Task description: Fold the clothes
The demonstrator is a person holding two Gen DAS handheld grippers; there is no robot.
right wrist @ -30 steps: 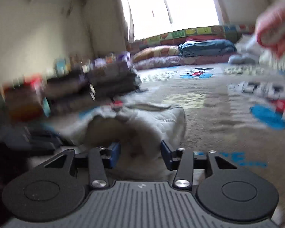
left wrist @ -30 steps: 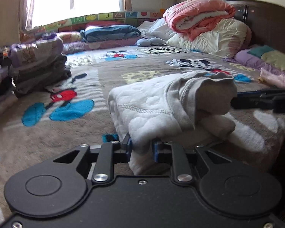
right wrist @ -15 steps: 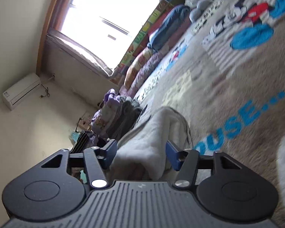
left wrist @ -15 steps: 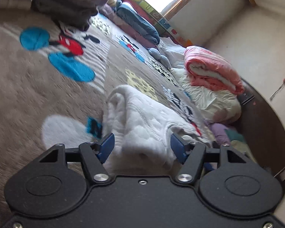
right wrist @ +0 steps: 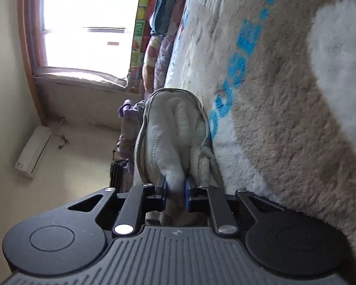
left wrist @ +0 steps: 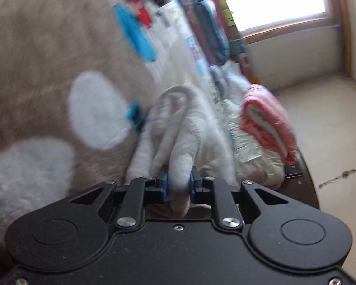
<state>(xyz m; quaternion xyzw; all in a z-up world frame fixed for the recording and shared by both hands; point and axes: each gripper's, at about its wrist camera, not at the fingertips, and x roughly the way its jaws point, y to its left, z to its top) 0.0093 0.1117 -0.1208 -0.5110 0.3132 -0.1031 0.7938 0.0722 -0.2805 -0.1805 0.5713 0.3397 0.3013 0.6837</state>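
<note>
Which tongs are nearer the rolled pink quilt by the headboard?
Right, probably. Both are closing on the white quilted garment. The left tongs face the rolled pink quilt across the garment; the right tongs face away, toward the stacked clothes.

My left tongs [left wrist: 178,184] are closing on a fold of the garment [left wrist: 185,128], which lies on the blanket [left wrist: 35,71] straight ahead of them. Beyond it, to the right, quilts [left wrist: 268,123] are stacked. My right tongs [right wrist: 175,191] are closing on the garment's other end [right wrist: 170,137]; a clothes pile [right wrist: 127,128] sits behind it.
</note>
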